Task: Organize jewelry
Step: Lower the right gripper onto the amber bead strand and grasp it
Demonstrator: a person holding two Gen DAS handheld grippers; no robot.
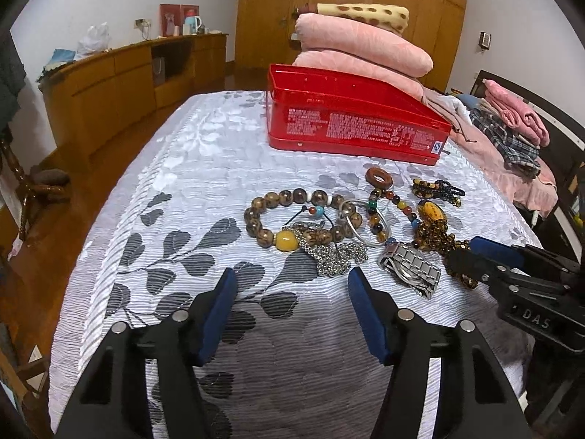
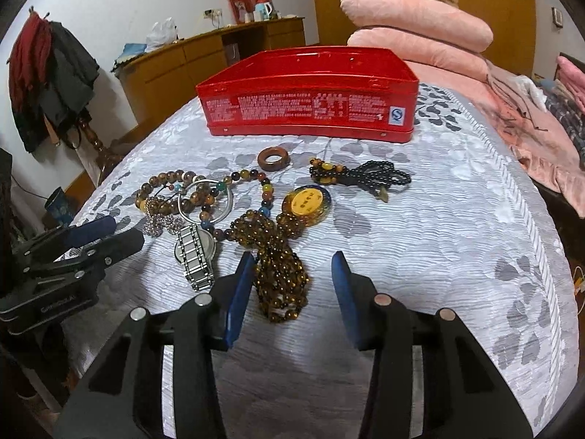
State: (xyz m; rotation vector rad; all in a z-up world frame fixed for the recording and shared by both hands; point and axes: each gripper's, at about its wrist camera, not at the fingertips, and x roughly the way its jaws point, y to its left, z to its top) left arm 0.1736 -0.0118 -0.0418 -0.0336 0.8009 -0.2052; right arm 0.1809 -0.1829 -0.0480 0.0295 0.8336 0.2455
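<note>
A pile of jewelry lies on the bed in front of an open red tin box (image 1: 351,124) (image 2: 310,109). It holds a brown bead bracelet with a yellow bead (image 1: 289,217), a silver chain (image 1: 338,256), a silver bangle (image 1: 365,225), a metal watch (image 1: 411,269) (image 2: 195,256), a wooden ring (image 1: 379,178) (image 2: 273,159), a brown bead necklace with an amber pendant (image 2: 281,270) and a black bead string (image 2: 365,175). My left gripper (image 1: 290,283) is open and empty just short of the chain. My right gripper (image 2: 294,269) is open around the brown necklace's near end.
The bed has a white cover with grey leaves (image 1: 204,190). Pink pillows (image 1: 362,47) are stacked behind the box. Folded clothes (image 1: 512,128) lie at the right. A wooden cabinet (image 1: 128,77) runs along the left wall, with a coat stand (image 2: 55,73).
</note>
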